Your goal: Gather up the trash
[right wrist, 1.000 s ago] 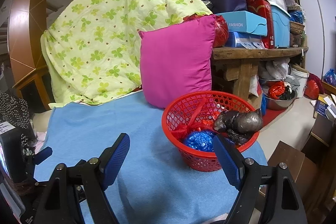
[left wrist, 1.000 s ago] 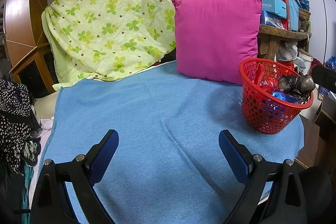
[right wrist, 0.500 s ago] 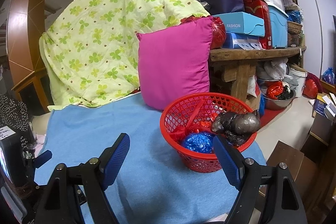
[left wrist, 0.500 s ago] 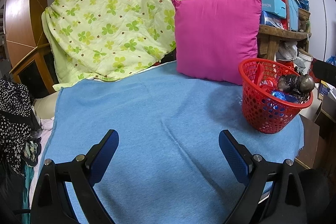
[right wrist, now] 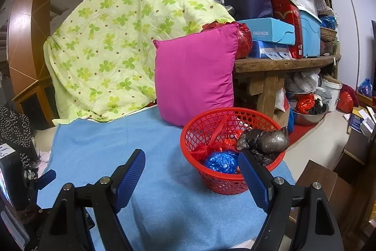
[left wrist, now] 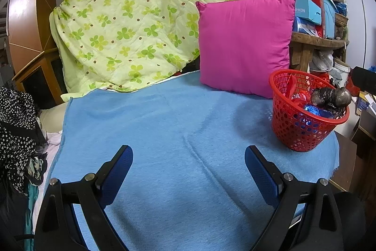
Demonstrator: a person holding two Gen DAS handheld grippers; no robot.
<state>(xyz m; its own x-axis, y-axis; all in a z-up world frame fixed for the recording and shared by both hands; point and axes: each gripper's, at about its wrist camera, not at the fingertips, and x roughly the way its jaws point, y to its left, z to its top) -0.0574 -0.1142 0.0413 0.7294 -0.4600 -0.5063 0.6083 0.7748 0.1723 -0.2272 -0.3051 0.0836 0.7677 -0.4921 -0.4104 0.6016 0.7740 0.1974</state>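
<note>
Basket point(right wrist: 231, 182): set at the blue cover's point(left wrist: 178, 133) right edge, bagged trash point(right wrist: 264, 141) gathered inside. Left tool point(left wrist: 188, 167) and right tool point(right wrist: 191, 172): both released, nothing held, cover apparently cleared.

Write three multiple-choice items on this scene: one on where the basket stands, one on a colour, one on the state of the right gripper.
1. The red basket stands
A. on the blue cloth
B. on the wooden shelf
C. on the floor

2. The pillow behind the basket is
A. yellow
B. magenta
C. white

3. The right gripper is
A. shut on a bag
B. shut, empty
C. open, empty

Answers: 1 A, its base rests on the cloth near the cloth's right edge; 2 B, it is plain magenta; 3 C, its blue pads stand wide apart with nothing between them.
</note>
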